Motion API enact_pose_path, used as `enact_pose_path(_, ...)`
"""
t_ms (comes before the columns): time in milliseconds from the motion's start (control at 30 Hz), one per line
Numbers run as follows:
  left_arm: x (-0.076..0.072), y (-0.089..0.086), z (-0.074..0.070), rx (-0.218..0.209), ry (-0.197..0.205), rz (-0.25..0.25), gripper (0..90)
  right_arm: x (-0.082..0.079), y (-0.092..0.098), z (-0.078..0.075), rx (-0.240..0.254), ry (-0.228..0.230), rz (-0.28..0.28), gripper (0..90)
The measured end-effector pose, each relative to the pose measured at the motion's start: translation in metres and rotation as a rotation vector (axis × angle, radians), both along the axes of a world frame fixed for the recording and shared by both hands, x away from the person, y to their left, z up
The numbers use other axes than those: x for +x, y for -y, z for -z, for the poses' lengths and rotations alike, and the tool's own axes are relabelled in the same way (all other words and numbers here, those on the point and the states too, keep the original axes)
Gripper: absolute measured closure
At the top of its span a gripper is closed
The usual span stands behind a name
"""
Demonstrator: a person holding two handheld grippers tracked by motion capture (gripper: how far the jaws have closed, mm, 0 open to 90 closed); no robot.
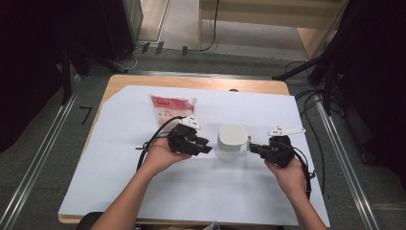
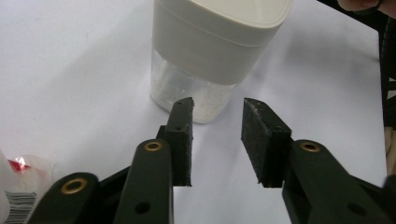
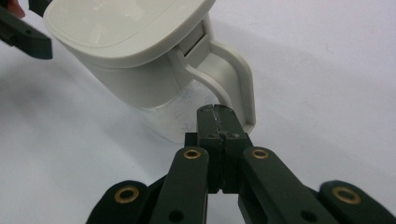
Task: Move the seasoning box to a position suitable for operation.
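Note:
A pale grey canister [image 1: 232, 140] with a lid and a clear lower body stands upright in the middle of the white sheet [image 1: 143, 191]. Its handle [image 3: 238, 79] faces my right gripper [image 1: 251, 147]. That gripper [image 3: 217, 110] is shut, jaws pressed together with nothing between them, and its tips sit in the handle's loop against the canister [image 3: 126, 51]. My left gripper [image 1: 209, 149] lies level just left of the canister [image 2: 219, 37]. It [image 2: 218, 105] is open, its pads a short way from the clear base and holding nothing.
A red-and-white pouch [image 1: 168, 109] lies flat on the sheet behind my left hand, and its corner [image 2: 18, 186] is at the left gripper view's lower left. The sheet covers a wooden table [image 1: 191, 81]. Cables trail from both grippers.

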State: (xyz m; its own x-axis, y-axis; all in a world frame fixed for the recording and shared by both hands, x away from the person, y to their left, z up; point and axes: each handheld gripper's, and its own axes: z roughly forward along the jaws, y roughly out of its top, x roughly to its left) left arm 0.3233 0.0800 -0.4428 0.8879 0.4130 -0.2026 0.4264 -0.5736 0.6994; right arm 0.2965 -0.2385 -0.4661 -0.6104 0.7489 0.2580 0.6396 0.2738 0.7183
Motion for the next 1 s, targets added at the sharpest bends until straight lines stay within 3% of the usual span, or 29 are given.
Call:
enact_pose_path(267, 0.000, 0.001, -0.002, -0.024, 0.023, 0.021, 41.8, -0.003, 0.001, -0.005, -0.004, 0.011, -0.012, 90.0)
enact_pose_path(433, 0.003, 0.005, -0.007, 0.007, 0.032, 0.049, 29.2, -0.001, 0.007, -0.015, 0.002, 0.033, -0.014, 90.0)
enact_pose_path(500, 0.004, 0.008, -0.009, -0.013, 0.033, 0.060, 26.0, 0.002, 0.008, -0.016, 0.002, 0.033, -0.017, 90.0)
enact_pose_path(600, 0.006, 0.013, -0.012, 0.001, 0.055, 0.081, 18.1, 0.008, 0.009, -0.017, -0.001, 0.027, -0.018, 90.0)
enact_pose_path(800, 0.017, 0.018, -0.012, -0.014, 0.011, 0.114, 16.4, 0.026, 0.011, -0.018, 0.003, 0.016, -0.045, 90.0)
enact_pose_path(933, 0.022, 0.025, -0.012, 0.012, 0.034, 0.126, 16.0, 0.032, 0.010, -0.014, 0.008, -0.003, -0.058, 90.0)
enact_pose_path(1000, 0.025, 0.026, -0.012, -0.003, 0.023, 0.126, 16.3, 0.032, 0.010, -0.013, 0.004, -0.004, -0.060, 90.0)
